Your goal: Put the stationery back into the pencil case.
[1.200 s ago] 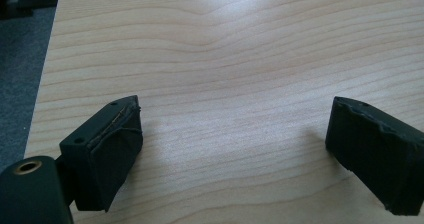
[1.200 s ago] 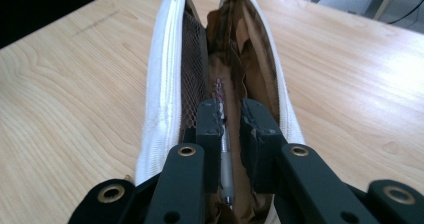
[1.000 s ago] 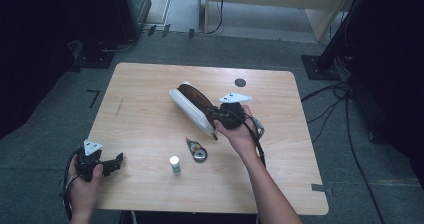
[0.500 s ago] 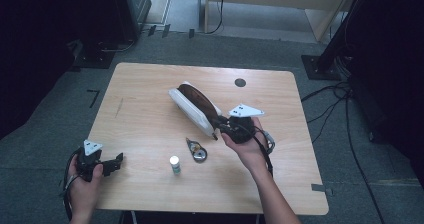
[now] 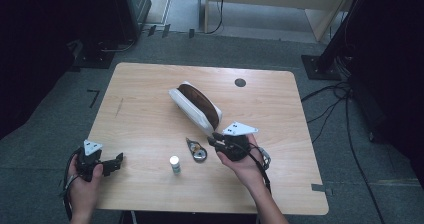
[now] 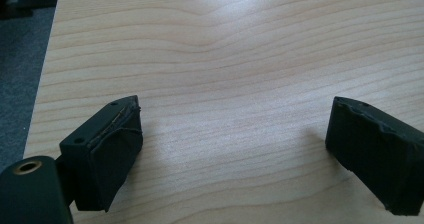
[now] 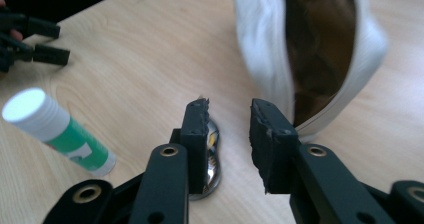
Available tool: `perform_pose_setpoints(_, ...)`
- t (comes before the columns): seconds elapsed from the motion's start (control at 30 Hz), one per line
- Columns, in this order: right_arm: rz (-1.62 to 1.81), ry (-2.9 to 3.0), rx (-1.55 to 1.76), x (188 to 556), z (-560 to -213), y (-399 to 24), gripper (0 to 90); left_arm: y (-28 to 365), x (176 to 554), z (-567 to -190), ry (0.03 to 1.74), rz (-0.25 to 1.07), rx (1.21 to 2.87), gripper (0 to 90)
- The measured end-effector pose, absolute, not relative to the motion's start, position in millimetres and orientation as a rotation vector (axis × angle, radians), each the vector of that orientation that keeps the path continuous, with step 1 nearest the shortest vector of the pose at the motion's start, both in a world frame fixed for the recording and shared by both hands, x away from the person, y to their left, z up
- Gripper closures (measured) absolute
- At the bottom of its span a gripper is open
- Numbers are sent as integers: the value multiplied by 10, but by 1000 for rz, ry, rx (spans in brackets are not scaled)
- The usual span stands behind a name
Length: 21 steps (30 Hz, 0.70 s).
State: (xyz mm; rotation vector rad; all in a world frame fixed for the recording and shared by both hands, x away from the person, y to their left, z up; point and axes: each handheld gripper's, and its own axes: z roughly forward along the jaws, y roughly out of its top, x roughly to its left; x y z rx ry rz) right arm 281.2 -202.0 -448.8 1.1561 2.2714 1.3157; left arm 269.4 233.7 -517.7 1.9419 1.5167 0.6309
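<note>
Two grippers hovering over the worktop (image 5: pixel 150 119), neither one gripping anything.
Right gripper (image 7: pixel 227 121) jaws, slightly parted, are hanging over a shiny, perhaps metal, item (image 7: pixel 212 164), pouch (image 7: pixel 320 49) just beyond; left gripper (image 6: pixel 235 149) jaws are gaping wide.

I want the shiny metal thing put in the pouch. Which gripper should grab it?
Probably the right gripper: it hovers beside the metal thing, near the open pouch. The left gripper sits at the table's far corner.

Pale wood-grain table (image 6: pixel 240 44), smooth with soft sheen. At twelve o'clock, white pouch (image 7: pixel 260 49) of cloth-like look, brown inside. At nine o'clock, green stick (image 7: pixel 55 134) of glossy plastic, white cap. Shiny metal piece (image 7: pixel 212 159). Matt black, roughened pads (image 6: pixel 117 159).
</note>
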Motion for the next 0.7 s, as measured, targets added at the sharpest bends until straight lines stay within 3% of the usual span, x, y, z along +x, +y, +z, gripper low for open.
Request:
perform_pose_setpoints(0.37, 1339, 2352, 1213, 2779, -4844, -1802, 581, 2337, 2694, -5177, 1516, 631, 1941, 83)
perform_pose_setpoints(0.7, 1438, 2369, 1105, 2577, -4647, -1656, 587, 2336, 2694, -5178, 1516, 632, 1940, 84)
